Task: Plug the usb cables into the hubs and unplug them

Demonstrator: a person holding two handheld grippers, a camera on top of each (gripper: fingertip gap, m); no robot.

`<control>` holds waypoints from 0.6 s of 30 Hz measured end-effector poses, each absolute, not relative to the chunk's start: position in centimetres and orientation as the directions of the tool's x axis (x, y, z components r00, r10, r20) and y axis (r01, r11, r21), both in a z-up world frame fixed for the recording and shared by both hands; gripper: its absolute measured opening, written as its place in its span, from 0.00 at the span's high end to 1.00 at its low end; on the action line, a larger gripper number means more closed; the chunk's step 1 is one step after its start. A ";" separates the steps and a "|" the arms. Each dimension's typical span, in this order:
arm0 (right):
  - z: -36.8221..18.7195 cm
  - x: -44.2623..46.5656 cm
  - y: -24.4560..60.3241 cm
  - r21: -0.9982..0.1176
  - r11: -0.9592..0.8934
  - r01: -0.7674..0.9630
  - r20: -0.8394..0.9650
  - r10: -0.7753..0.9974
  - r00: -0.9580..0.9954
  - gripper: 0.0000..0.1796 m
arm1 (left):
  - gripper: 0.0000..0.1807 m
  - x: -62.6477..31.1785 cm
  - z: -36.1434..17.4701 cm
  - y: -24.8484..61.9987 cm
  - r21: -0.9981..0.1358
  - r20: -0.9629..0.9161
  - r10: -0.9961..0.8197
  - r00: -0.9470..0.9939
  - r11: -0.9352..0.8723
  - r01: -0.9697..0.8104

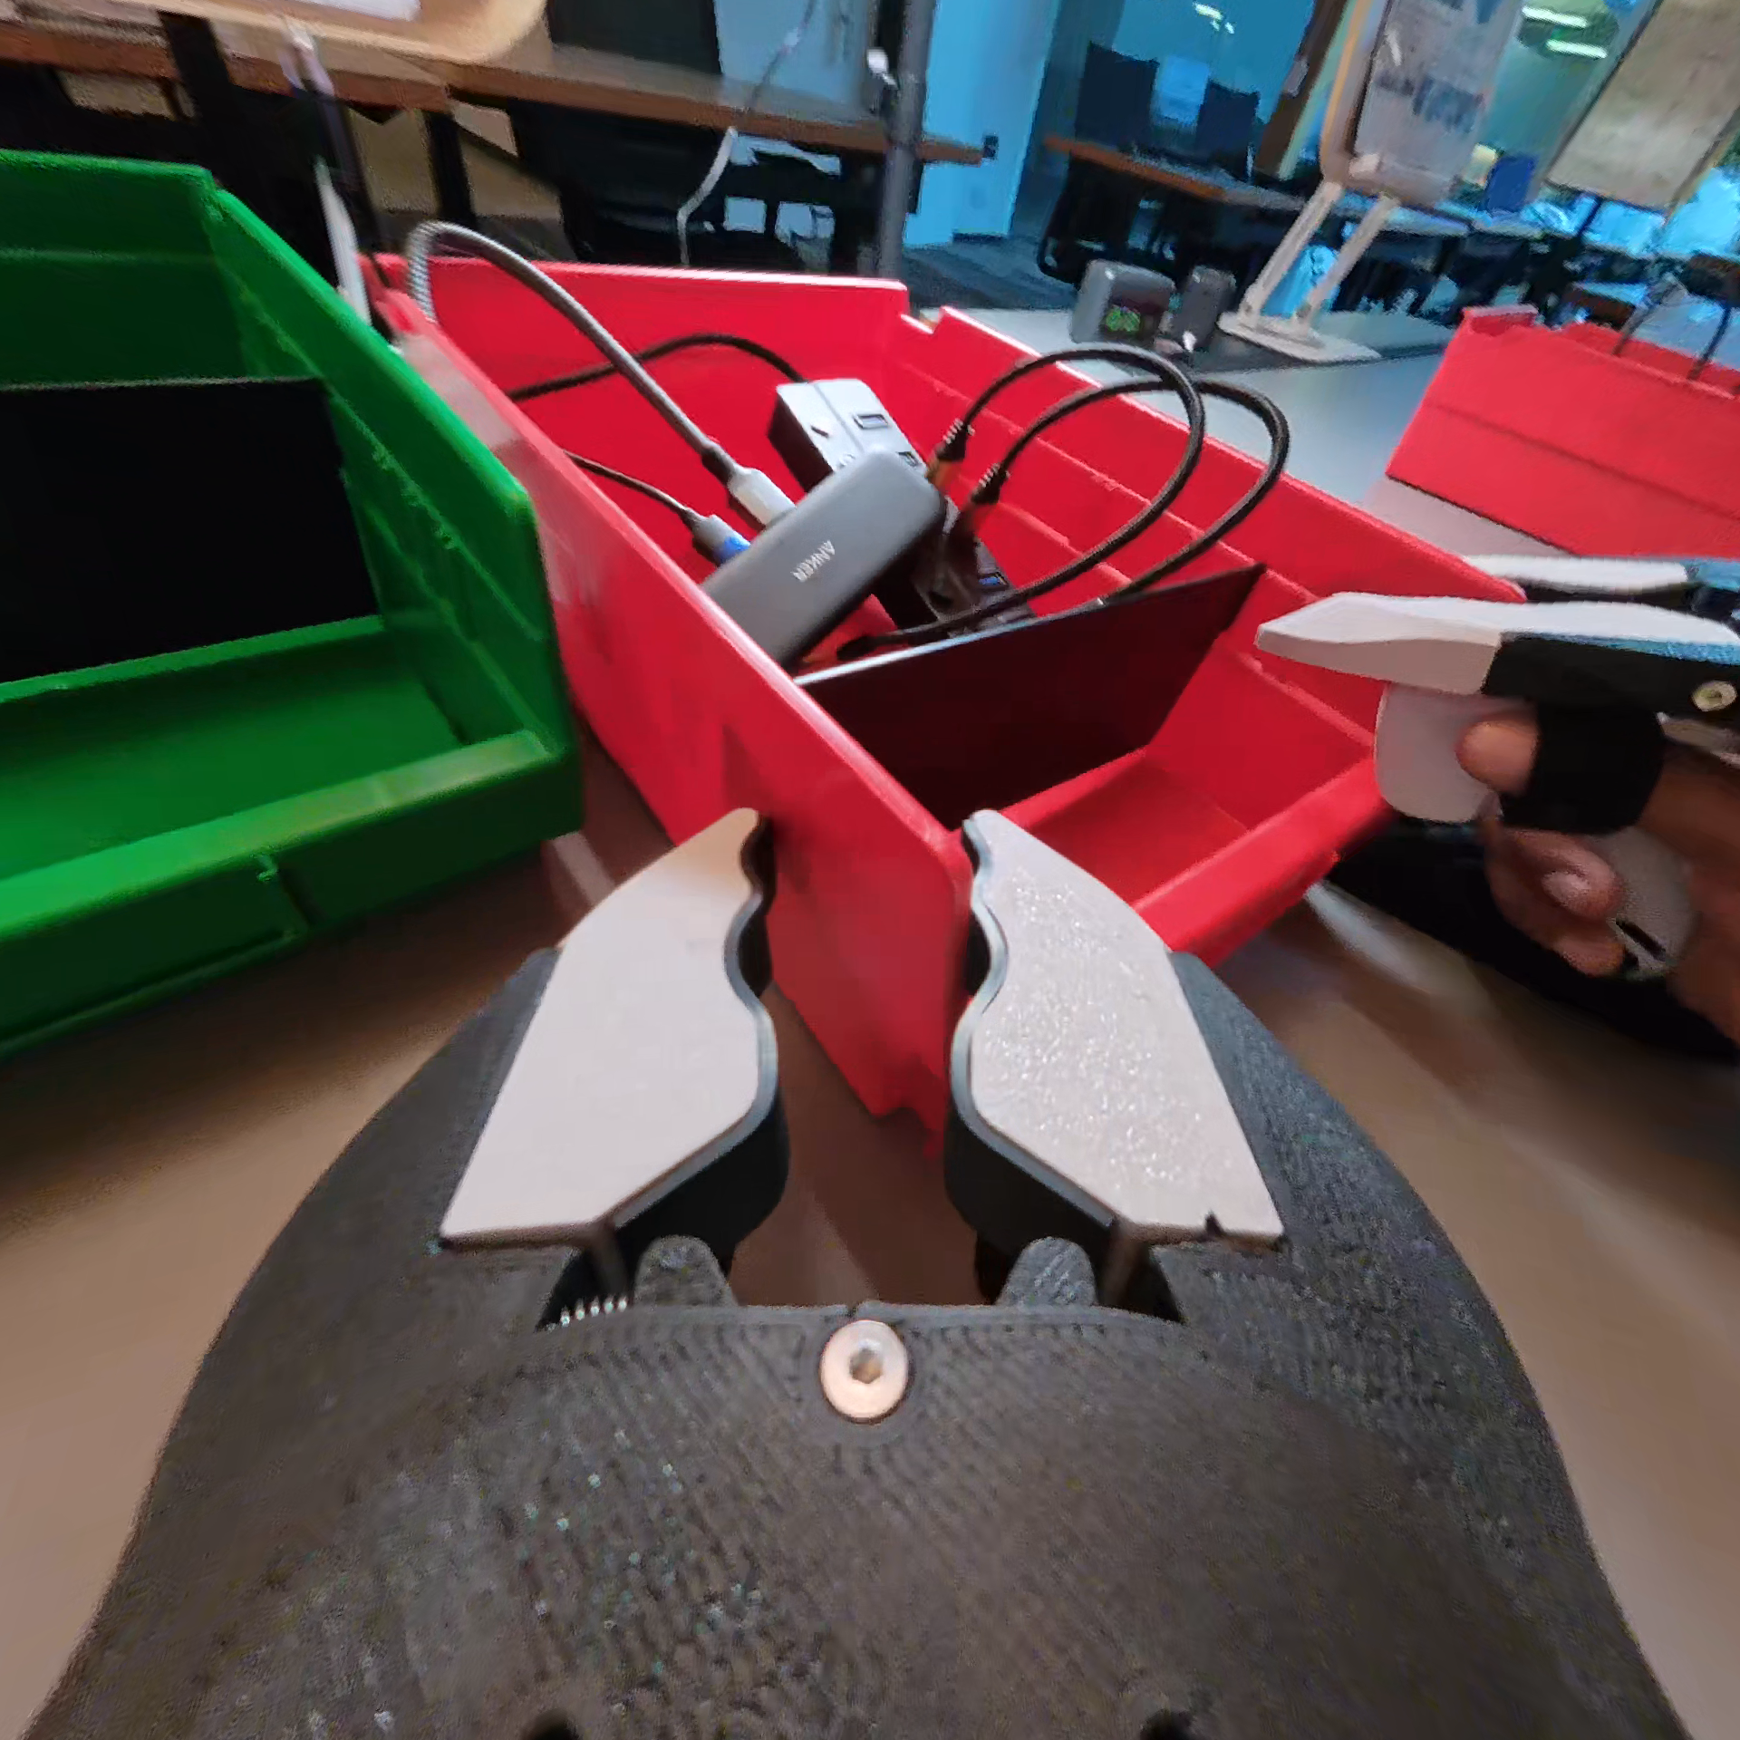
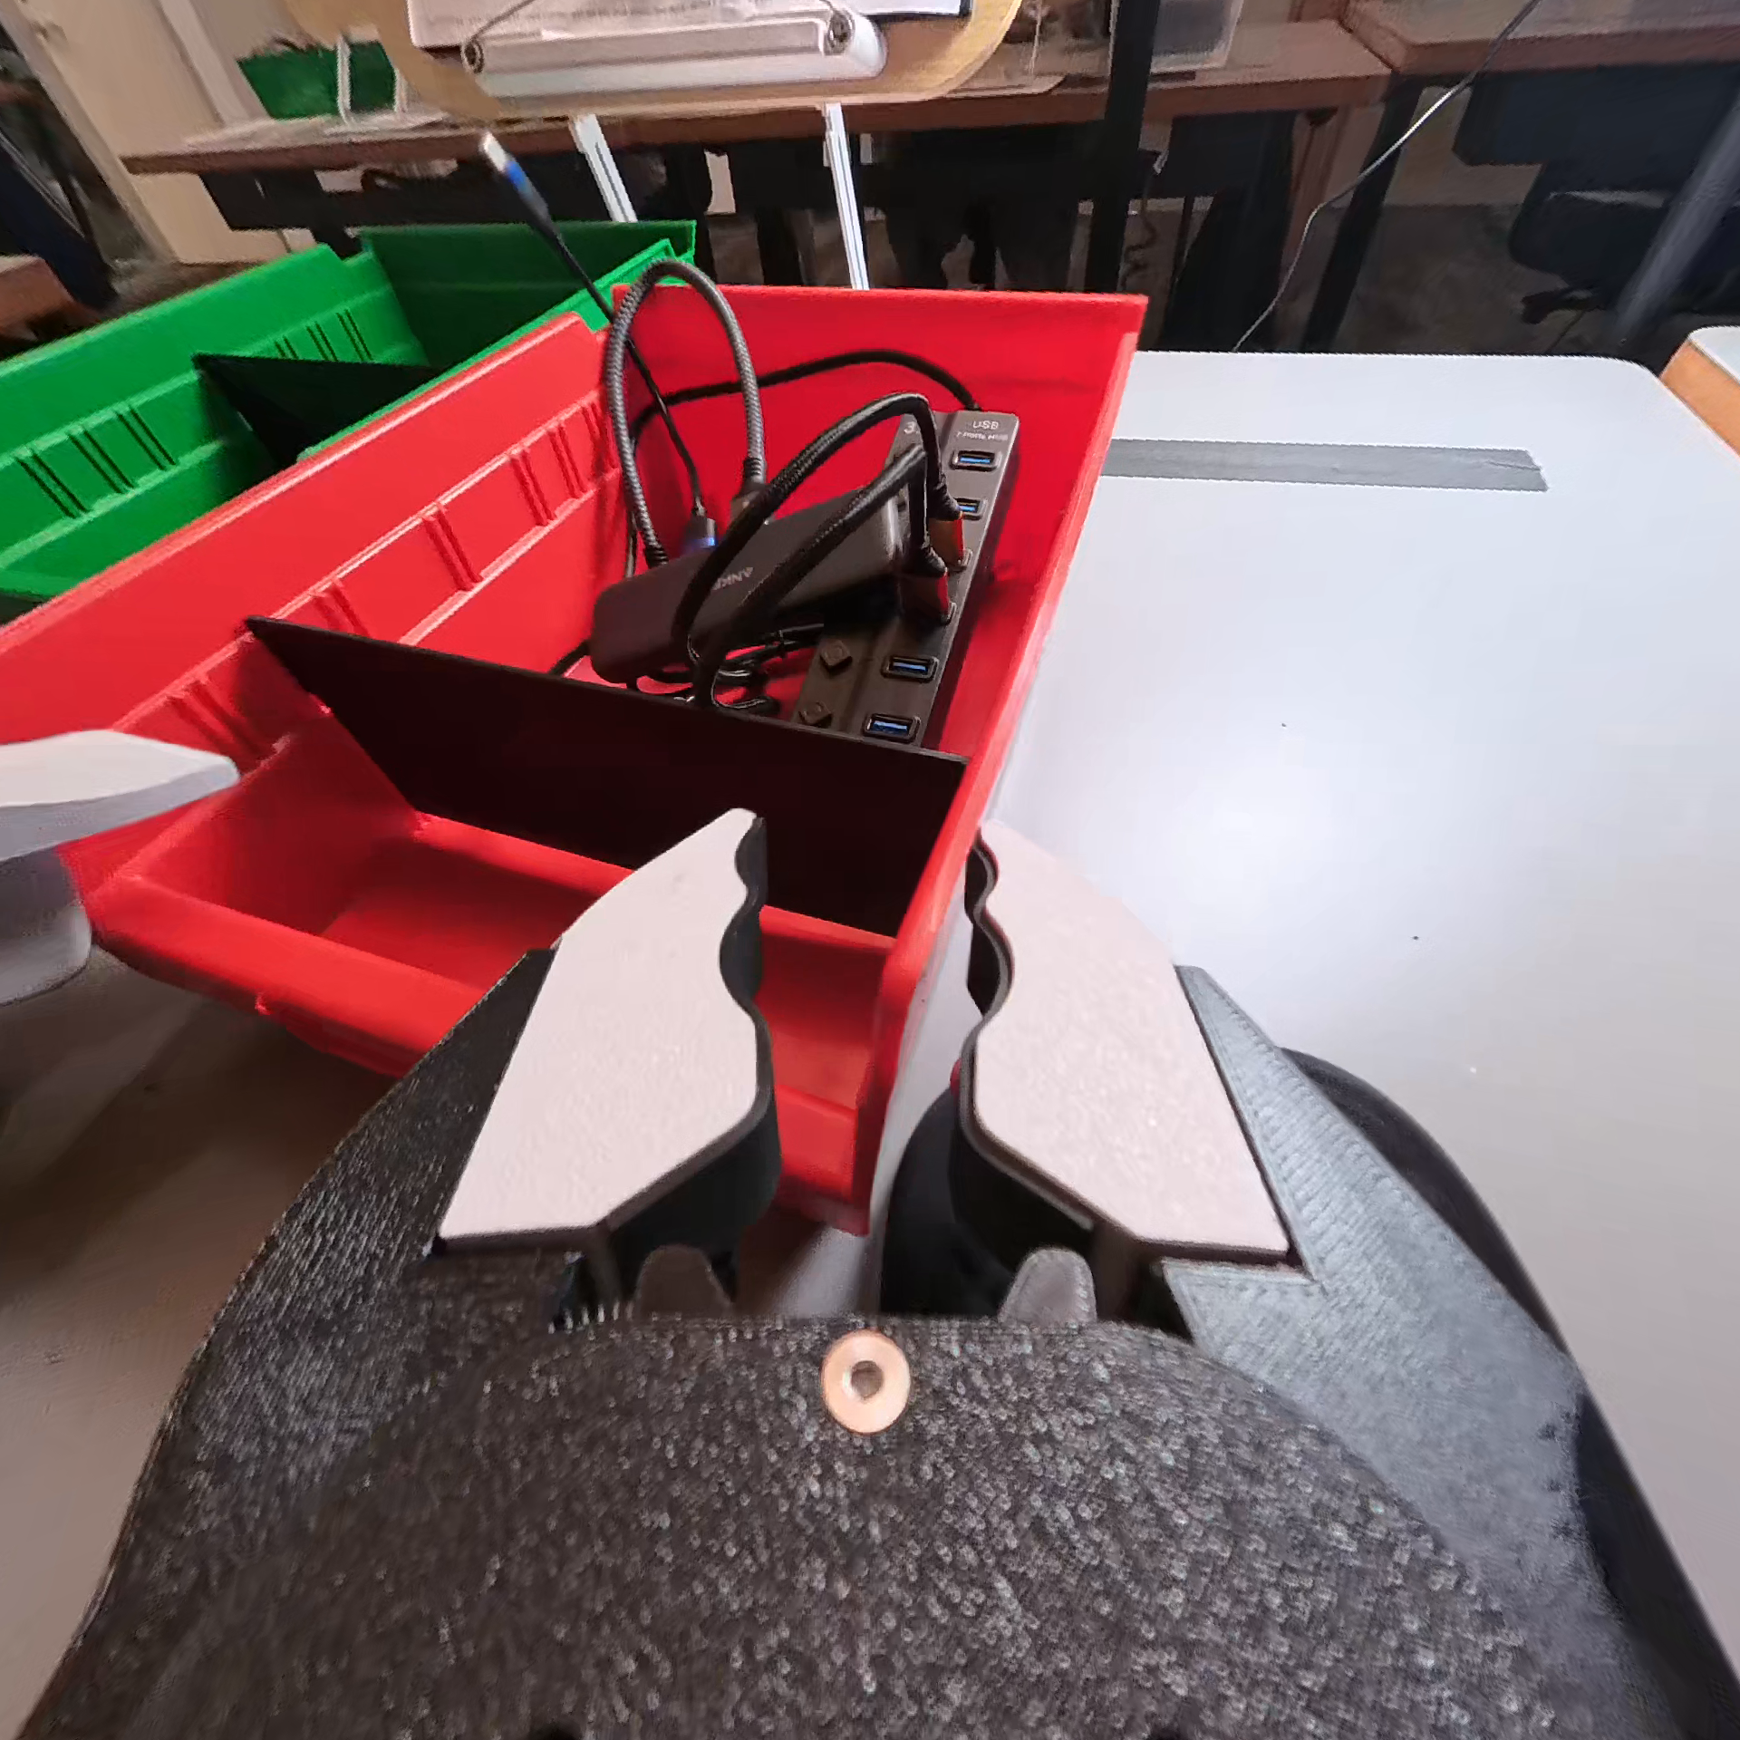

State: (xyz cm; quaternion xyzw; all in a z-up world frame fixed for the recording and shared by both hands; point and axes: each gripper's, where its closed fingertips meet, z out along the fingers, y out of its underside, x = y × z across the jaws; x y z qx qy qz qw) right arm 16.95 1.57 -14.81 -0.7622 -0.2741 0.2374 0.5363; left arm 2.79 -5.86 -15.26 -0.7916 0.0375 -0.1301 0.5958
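Nearest my left lens, the left gripper [image 1: 861,838] sits low over the counter [image 1: 282,1130], jaws apart, straddling the near corner of the red bin [image 1: 847,847] without clamping it. My right gripper [image 2: 866,838] is likewise spread, one finger inside the bin's near right corner, the other outside the wall; whether either pad touches the plastic I cannot tell. In the left wrist view I see the right gripper [image 1: 1365,621] again, at the far right, with a hand [image 1: 1582,847] on its trigger. A black divider [image 2: 603,753] splits the red bin; the near compartment lies between my grippers and the hardware. Beyond the divider, well ahead of both grippers, a slim grey hub [image 1: 829,555] rests tilted on top of a long black multi-port hub [image 2: 904,603] that runs along the bin's right wall. Black braided usb cables [image 1: 1130,490] loop up and over, several with plugs seated in the long hub's ports; two more leads enter the grey hub's far end. A green bin [image 1: 235,659] stands just beside the red one on the left, holding its own dark divider. A strip of grey tape [image 2: 1318,466] crosses the pale counter to the right.
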 end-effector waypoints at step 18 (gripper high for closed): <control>-8.4 19.6 -1.5 -0.982 -0.122 0.143 0.033 0.635 0.771 0.91 | 0.86 3.3 -10.0 -7.3 -0.984 0.068 -0.232 0.970 -0.176 0.027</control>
